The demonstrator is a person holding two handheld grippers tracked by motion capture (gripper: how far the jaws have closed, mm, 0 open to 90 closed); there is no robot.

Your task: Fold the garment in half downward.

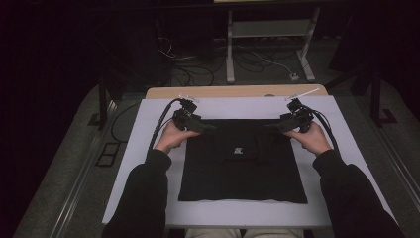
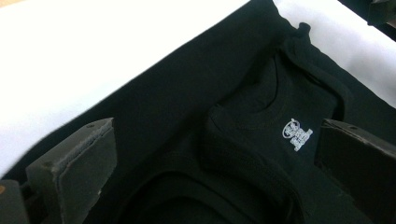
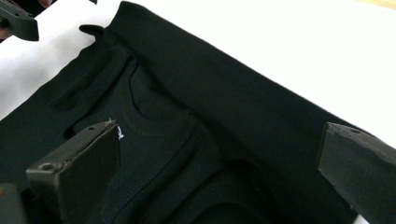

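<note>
A black T-shirt (image 1: 242,168) lies folded flat on a white sheet (image 1: 148,163), with a small white logo (image 1: 238,149) near its middle. My left gripper (image 1: 212,127) is at the shirt's far left corner and my right gripper (image 1: 270,126) at its far right corner, both pointing inward. In the left gripper view the left gripper (image 2: 215,158) stands open over the collar and logo (image 2: 297,133), jaws wide apart. The right gripper (image 3: 217,163) is likewise open above the neckline of the shirt (image 3: 187,107). Neither holds cloth.
The white sheet covers a wooden table (image 1: 223,92) whose far edge shows. Beyond it on the dark floor lie cables (image 1: 198,69) and a white stand frame (image 1: 267,29). Bare sheet runs along both sides and the near edge.
</note>
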